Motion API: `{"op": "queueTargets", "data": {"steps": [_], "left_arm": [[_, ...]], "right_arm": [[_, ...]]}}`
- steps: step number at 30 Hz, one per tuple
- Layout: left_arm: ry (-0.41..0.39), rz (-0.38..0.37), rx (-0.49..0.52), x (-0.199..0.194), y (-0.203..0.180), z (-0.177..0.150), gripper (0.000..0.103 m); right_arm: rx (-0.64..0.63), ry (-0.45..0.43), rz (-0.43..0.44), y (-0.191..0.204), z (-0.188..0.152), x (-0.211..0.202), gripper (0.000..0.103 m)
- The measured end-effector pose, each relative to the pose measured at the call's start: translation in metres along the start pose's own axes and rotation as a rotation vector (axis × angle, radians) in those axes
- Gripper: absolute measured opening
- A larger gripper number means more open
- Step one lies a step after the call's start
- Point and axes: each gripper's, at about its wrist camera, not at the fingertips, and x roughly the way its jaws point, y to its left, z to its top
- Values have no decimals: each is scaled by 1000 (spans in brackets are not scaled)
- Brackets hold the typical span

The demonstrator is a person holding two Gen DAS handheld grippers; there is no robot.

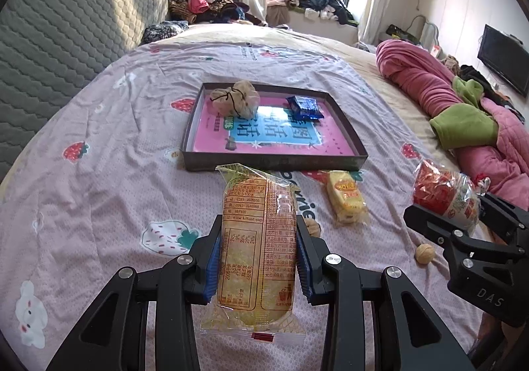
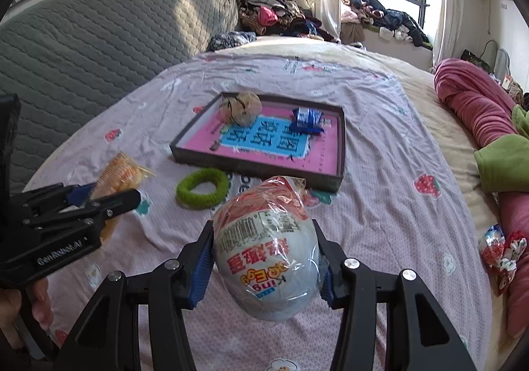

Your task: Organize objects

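Note:
My left gripper [image 1: 258,238] is shut on a long yellow snack packet [image 1: 258,248] and holds it above the bedsheet, short of the dark tray [image 1: 274,161]. My right gripper [image 2: 264,248] is shut on a wrapped toy egg [image 2: 267,258], red on top and white below. The egg also shows in the left wrist view [image 1: 443,195]. The tray [image 2: 258,169] has a pink and blue printed floor. In it lie a beige net pouch [image 1: 236,98] and a blue packet [image 1: 304,106].
On the sheet lie a small yellow cake packet [image 1: 345,199], two walnuts [image 1: 425,253], a green ring [image 2: 202,188] and red wrapped sweets [image 2: 502,250]. A pink and green blanket [image 1: 463,106] is heaped at the right. A grey headboard [image 1: 66,33] stands at the left.

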Motion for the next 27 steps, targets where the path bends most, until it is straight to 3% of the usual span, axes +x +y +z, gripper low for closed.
{"op": "queueTargets", "data": {"steps": [15, 27], "left_arm": [[-75, 20, 46, -23, -10, 50, 39], [-89, 27, 62, -9, -17, 90, 39]], "right_arm": [[-30, -82, 3, 8, 46, -17, 53], [-66, -138, -31, 1, 92, -21, 53]]}}
